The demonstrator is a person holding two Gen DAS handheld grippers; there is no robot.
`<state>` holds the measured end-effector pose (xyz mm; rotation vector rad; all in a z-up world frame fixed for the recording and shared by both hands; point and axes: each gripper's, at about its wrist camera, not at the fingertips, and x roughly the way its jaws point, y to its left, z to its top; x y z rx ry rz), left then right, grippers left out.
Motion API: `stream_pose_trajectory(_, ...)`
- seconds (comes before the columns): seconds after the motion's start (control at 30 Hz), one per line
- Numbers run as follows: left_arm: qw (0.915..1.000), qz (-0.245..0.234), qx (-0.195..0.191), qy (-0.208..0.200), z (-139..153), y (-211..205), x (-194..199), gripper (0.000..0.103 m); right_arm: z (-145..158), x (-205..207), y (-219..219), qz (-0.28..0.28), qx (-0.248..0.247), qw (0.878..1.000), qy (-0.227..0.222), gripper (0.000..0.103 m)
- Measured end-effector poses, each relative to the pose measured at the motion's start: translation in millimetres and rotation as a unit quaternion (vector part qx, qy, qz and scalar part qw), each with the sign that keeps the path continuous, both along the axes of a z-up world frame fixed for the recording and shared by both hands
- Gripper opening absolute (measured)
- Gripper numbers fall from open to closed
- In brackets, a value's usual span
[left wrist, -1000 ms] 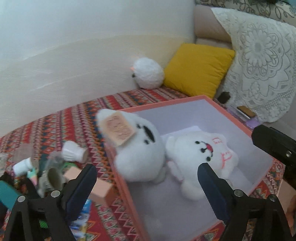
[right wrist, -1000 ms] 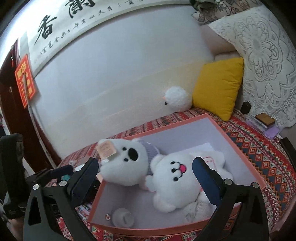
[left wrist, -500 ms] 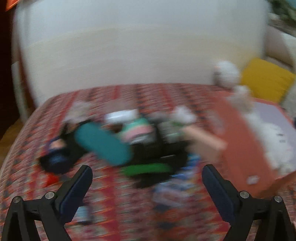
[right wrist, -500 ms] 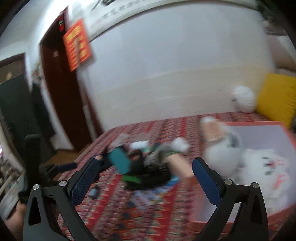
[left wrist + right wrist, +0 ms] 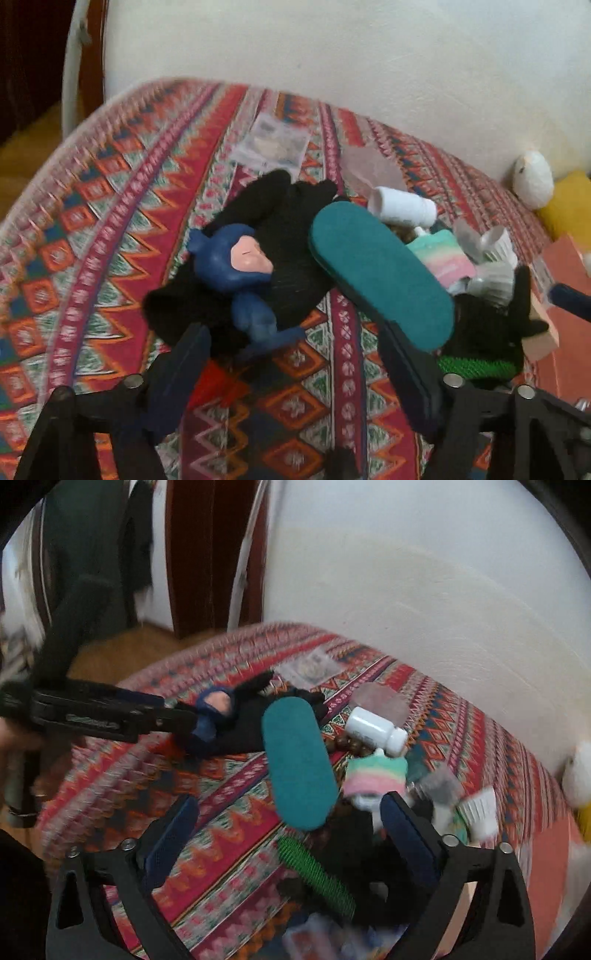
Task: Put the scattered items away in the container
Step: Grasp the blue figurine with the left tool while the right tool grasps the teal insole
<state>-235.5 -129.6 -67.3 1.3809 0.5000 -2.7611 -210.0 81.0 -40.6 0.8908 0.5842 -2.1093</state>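
The teal insole [image 5: 380, 275] lies on the bed [image 5: 110, 206], long axis diagonal, far end up-left, near end beside the left hand-held gripper's [image 5: 299, 373] right finger. The blue figurine [image 5: 240, 269] lies just ahead, between the wide-open, empty jaws. The right hand-held gripper [image 5: 288, 834] is likewise open, empty. No legible writing.

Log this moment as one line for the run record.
phase: reaching | left gripper: open, near blue doll | right gripper: open, over teal insole | holding: nothing
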Motion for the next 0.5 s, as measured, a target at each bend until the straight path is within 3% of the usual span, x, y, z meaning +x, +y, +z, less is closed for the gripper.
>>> stream_pose_trajectory(0.13, 0.9997, 0.006, -0.011, -0.021, -16, -6, -23, 0.078, -24, -43, -31, 0.012, 0.032, 0.999, -0.024, 0.096)
stream_pose_trajectory(0.2, 0.9993, 0.016, 0.008, -0.032, -25, -13, -34, 0.078, -38, -59, -44, 0.016, 0.043, 0.998, -0.044, 0.096)
stream_pose_trajectory(0.3, 0.9984, 0.017, 0.006, -0.054, -45, -15, -51, 0.066, -68, -75, -65, 0.02, 0.073, 0.995, -0.062, 0.095)
stream_pose_trajectory(0.33, 0.9981, 0.017, -0.007, -0.059, -52, -16, -54, 0.058, -79, -78, -70, 0.022, 0.087, 0.994, -0.068, 0.069)
stream_pose_trajectory(0.37, 0.9979, 0.019, -0.02, -0.059, -55, -16, -54, 0.051, -87, -80, -73, 0.022, 0.092, 0.993, -0.074, 0.07)
stream_pose_trajectory(0.4, 0.9979, 0.02, -0.024, -0.057, -56, -17, -54, 0.05, -88, -80, -70, 0.018, 0.08, 0.993, -0.083, 0.07)
stream_pose_trajectory(0.5, 0.9987, 0.031, 0.013, -0.038, -46, -28, -47, 0.044, -77, -73, -51, 0.005, 0.02, 0.993, -0.119, 0.07)
